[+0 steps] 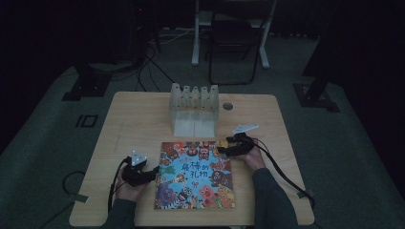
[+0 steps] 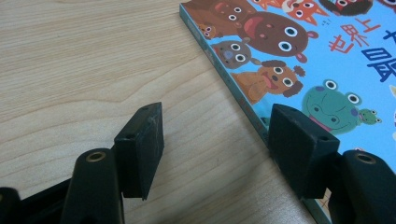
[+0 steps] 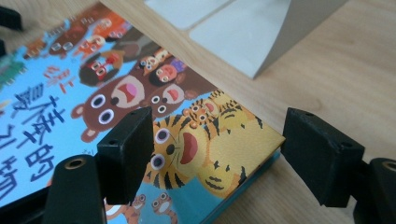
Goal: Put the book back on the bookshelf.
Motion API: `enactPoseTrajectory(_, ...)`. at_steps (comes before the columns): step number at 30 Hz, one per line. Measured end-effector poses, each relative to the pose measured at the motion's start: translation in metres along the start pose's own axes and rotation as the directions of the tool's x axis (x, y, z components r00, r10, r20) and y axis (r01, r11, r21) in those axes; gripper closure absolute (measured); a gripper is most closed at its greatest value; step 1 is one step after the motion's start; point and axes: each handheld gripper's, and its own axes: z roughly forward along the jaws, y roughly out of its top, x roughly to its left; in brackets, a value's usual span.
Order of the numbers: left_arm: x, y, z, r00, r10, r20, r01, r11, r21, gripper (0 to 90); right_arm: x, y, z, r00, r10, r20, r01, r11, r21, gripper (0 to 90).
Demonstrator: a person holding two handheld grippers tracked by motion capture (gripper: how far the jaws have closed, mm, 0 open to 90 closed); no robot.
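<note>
A picture book with cartoon animals on its cover lies flat on the wooden table, near the front. My left gripper is at the book's left edge. In the left gripper view its jaws stand apart: one over bare wood, the other over the edge of the book, with nothing gripped. My right gripper is at the book's far right corner. In the right gripper view its jaws stand open on either side of that corner of the book without pressing on it.
A pale slotted rack stands upright just behind the book, and its base lies close to my right gripper. A round cable hole sits to the rack's right. A chair and stands are on the floor beyond the table.
</note>
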Motion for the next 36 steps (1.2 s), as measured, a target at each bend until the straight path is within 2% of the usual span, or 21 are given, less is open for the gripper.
enactPoseTrajectory(4, 0.0, 0.0, 0.0, 1.0, -0.001, 0.001, 0.001, 1.0, 0.0, 37.5, 0.001, 0.004, -0.005, 1.0, -0.001, -0.006, 0.001, 1.0, -0.018, 26.3)
enactPoseTrajectory(7, -0.002, 0.001, -0.001, 0.9995, 0.023, -0.02, -0.023, 0.9997, -0.002, 36.6, 0.002, 0.008, -0.01, 0.9999, -0.01, -0.008, 0.01, 1.0, -0.026, 26.5)
enactPoseTrajectory(9, -0.006, 0.002, -0.005, 0.9988, 0.036, -0.034, -0.037, 0.9989, -0.028, 32.0, 0.003, 0.01, -0.011, 0.9999, -0.006, -0.012, 0.006, 0.999, -0.034, 26.5)
enactPoseTrajectory(10, -0.012, 0.005, -0.01, 0.9975, 0.061, -0.037, -0.063, 0.9967, -0.051, 31.2, 0.002, 0.011, -0.013, 0.9997, 0.008, -0.021, -0.009, 0.999, -0.042, 26.5)
enactPoseTrajectory(11, -0.012, 0.005, -0.01, 0.9975, 0.061, -0.037, -0.063, 0.9967, -0.051, 29.6, 0.002, 0.011, -0.013, 0.9997, 0.008, -0.021, -0.009, 0.999, -0.042, 26.5)
enactPoseTrajectory(13, -0.021, 0.007, -0.015, 0.9958, 0.089, -0.021, -0.09, 0.9939, -0.064, 28.6, 0.001, 0.012, -0.013, 0.9994, 0.018, -0.03, -0.019, 0.999, -0.042, 26.5)
enactPoseTrajectory(14, -0.031, 0.007, -0.017, 0.9934, 0.115, 0.003, -0.115, 0.9909, -0.07, 24.7, 0.001, 0.012, -0.013, 0.9993, 0.022, -0.031, -0.023, 0.999, -0.042, 26.5)
enactPoseTrajectory(15, -0.031, 0.007, -0.017, 0.9934, 0.115, 0.003, -0.115, 0.9909, -0.07, 22.8, 0.001, 0.012, -0.013, 0.9993, 0.022, -0.031, -0.023, 0.999, -0.042, 26.5)
enactPoseTrajectory(16, -0.037, 0.006, -0.019, 0.991, 0.134, -0.002, -0.134, 0.9883, -0.073, 22.8, 0.001, 0.012, -0.014, 0.9992, 0.024, -0.032, -0.025, 0.999, -0.044, 26.5)
enactPoseTrajectory(18, -0.049, 0.005, -0.025, 0.9839, 0.179, -0.009, -0.179, 0.9779, -0.109, 16.7, 0.001, 0.013, -0.016, 0.9986, 0.034, -0.04, -0.036, 0.998, -0.056, 26.4)
enactPoseTrajectory(19, -0.053, 0.005, -0.027, 0.9815, 0.191, -0.016, -0.191, 0.9741, -0.12, 16.7, 0.001, 0.013, -0.016, 0.9986, 0.034, -0.04, -0.036, 0.998, -0.056, 26.4)
enactPoseTrajectory(20, -0.053, 0.005, -0.027, 0.9815, 0.191, -0.016, -0.191, 0.9741, -0.12, 15.0, 0.001, 0.013, -0.016, 0.9986, 0.034, -0.04, -0.036, 0.998, -0.056, 26.4)
enactPoseTrajectory(21, -0.064, 0.004, -0.034, 0.9757, 0.219, 0.001, -0.216, 0.9641, -0.154, 15.0, 0.0, 0.013, -0.016, 0.9984, 0.037, -0.044, -0.039, 0.997, -0.059, 26.4)
enactPoseTrajectory(24, -0.072, 0.002, -0.039, 0.9733, 0.225, 0.046, -0.214, 0.9618, -0.171, 8.5, 0.001, 0.016, -0.018, 0.9979, 0.038, -0.052, -0.041, 0.997, -0.062, 26.4)
enactPoseTrajectory(27, -0.08, -0.001, -0.039, 0.9692, 0.238, 0.062, -0.226, 0.9601, -0.165, 3.0, 0.002, 0.018, -0.019, 0.9981, 0.033, -0.051, -0.036, 0.997, -0.063, 26.4)
enactPoseTrajectory(29, -0.086, -0.003, -0.038, 0.9649, 0.253, 0.069, -0.239, 0.9569, -0.164, 1.3, 0.001, 0.02, -0.021, 0.9974, 0.04, -0.06, -0.045, 0.996, -0.072, 26.5)
enactPoseTrajectory(31, -0.094, -0.005, -0.038, 0.9573, 0.274, 0.091, -0.256, 0.9509, -0.175, 1.0, 0.002, 0.021, -0.022, 0.9968, 0.045, -0.066, -0.05, 0.996, -0.077, 26.5)
enactPoseTrajectory(36, -0.119, -0.012, -0.038, 0.9261, 0.335, 0.173, -0.303, 0.9348, -0.185, 0.6, 0.004, 0.025, -0.025, 0.9968, 0.037, -0.071, -0.043, 0.996, -0.083, 26.7)
